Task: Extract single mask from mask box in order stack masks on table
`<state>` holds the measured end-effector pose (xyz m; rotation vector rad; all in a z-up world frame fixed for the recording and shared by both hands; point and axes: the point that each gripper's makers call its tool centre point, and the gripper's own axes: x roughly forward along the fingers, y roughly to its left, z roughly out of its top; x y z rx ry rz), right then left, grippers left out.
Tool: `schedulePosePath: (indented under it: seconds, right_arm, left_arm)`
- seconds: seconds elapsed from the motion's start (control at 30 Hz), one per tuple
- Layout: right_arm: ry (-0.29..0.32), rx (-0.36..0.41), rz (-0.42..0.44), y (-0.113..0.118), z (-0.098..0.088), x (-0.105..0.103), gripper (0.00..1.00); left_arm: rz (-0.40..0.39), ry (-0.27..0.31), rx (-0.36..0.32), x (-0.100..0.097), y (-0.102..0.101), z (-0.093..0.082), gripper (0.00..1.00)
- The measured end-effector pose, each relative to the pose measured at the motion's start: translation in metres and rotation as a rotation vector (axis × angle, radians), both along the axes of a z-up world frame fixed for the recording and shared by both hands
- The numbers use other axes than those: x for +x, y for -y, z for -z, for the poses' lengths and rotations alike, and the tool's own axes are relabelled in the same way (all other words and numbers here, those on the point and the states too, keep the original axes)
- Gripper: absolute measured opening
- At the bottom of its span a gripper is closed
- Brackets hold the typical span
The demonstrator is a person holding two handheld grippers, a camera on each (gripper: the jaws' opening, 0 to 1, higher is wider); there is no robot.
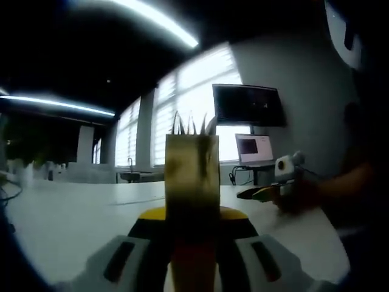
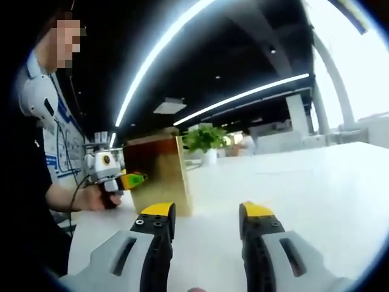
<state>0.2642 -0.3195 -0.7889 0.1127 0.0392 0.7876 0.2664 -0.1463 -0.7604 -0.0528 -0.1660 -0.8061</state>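
Note:
In the left gripper view a brown mask box (image 1: 192,173) stands upright on the white table (image 1: 73,219), right between my left gripper's (image 1: 193,214) yellow-tipped jaws, which look shut on its sides. White mask edges (image 1: 191,125) stick up out of its top. My right gripper (image 1: 267,193) hovers low over the table to the box's right, held by a hand. In the right gripper view, my right gripper (image 2: 206,214) is open with nothing between its jaws. The mask box (image 2: 159,173) lies ahead and to the left, with the left gripper (image 2: 118,179) against its far side.
A dark monitor (image 1: 246,104) and a lit laptop (image 1: 254,149) stand behind the table by bright windows. A potted plant (image 2: 203,139) sits on the table beyond the box. A person (image 2: 36,182) stands at the left. The white table (image 2: 316,194) stretches away to the right.

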Motion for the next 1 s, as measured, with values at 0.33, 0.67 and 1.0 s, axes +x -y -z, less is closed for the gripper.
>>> schedulePosePath:
  seconds: [0.33, 0.67, 1.0]
  right_arm:
    - [-0.015, 0.04, 0.041, 0.0075, -0.0018, 0.0049, 0.39]
    - [0.01, 0.01, 0.03, 0.005, -0.0018, 0.0033, 0.39]
    - [0.012, 0.031, 0.044, 0.0076, -0.0048, 0.0037, 0.41]
  left_arm:
    - [0.004, 0.003, 0.002, 0.0008, 0.0004, 0.0004, 0.3]
    - [0.006, 0.0, -0.003, 0.0004, 0.0021, 0.0002, 0.3]
    - [0.013, -0.002, -0.005, -0.0002, 0.0029, -0.0001, 0.3]
